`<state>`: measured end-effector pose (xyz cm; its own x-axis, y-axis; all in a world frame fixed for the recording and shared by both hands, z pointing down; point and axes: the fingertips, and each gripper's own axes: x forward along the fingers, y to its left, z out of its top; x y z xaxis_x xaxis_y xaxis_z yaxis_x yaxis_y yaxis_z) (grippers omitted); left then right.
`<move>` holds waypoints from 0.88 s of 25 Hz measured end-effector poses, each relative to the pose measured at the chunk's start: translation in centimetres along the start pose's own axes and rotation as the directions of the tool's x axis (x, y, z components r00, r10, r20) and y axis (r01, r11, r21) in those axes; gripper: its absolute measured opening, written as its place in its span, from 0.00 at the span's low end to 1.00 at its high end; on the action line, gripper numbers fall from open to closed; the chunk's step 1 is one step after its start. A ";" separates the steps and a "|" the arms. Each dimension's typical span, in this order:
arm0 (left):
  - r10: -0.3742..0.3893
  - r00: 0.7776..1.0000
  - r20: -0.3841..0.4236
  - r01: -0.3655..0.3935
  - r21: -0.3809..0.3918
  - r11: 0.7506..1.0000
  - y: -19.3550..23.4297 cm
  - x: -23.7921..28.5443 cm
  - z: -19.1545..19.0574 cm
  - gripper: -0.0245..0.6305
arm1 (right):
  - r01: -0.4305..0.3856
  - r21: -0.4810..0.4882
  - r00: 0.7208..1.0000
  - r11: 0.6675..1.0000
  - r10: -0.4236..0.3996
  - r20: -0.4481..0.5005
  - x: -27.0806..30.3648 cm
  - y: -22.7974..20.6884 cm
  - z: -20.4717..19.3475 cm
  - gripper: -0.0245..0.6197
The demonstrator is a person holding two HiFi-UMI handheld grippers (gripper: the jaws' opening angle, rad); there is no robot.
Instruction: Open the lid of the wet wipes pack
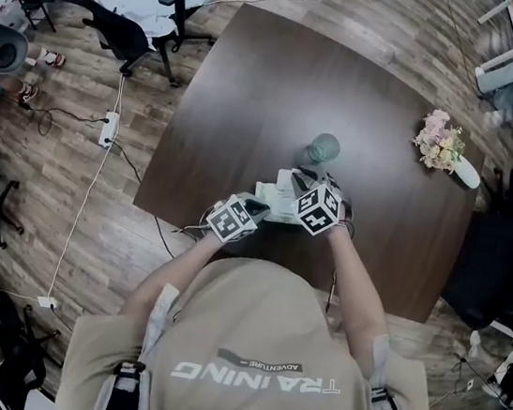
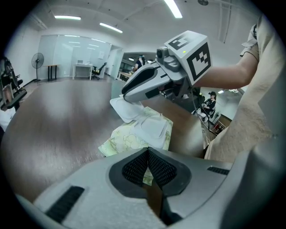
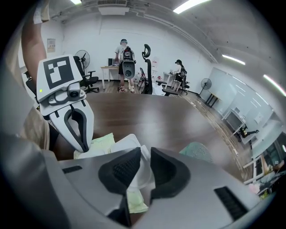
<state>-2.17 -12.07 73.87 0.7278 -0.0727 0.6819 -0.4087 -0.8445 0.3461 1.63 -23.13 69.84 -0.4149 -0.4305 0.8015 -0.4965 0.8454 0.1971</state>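
The wet wipes pack [image 1: 271, 200], pale green with a white lid, lies on the dark table [image 1: 254, 85] just in front of me. My left gripper [image 1: 248, 210] is shut on the pack's near edge [image 2: 117, 142], its pads pressed together [image 2: 147, 156]. My right gripper [image 1: 308, 186] is shut on the white lid [image 3: 142, 172]. In the left gripper view the right gripper [image 2: 123, 99] holds the lid [image 2: 129, 112] raised off the pack, above the opening panel [image 2: 152, 129]. The left gripper [image 3: 82, 147] shows at the pack's left end in the right gripper view.
A green glass [image 1: 323, 148] stands just beyond the pack, also visible as the glass [image 3: 196, 151] on the right. A flower vase [image 1: 443, 145] lies near the table's right edge. Office chairs [image 1: 130, 25] and cables sit on the floor at the left.
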 end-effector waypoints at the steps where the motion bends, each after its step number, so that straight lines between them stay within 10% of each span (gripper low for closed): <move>1: -0.006 1.000 -0.002 0.006 -0.002 1.000 0.0 0.0 0.0 0.05 | -0.006 0.012 1.000 1.000 0.006 0.000 0.3 -0.1 -0.1 0.11; 22: -0.059 0.996 -0.059 0.059 -0.007 0.998 0.0 0.2 -0.3 0.05 | -0.028 0.044 0.998 0.999 0.030 -0.052 2.2 0.5 -2.8 0.07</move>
<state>-2.18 -11.90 74.19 0.7168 0.0089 0.6972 -0.3692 -0.8434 0.3903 2.62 -22.74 73.27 -0.3895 -0.3880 0.8353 -0.5179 0.8422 0.1497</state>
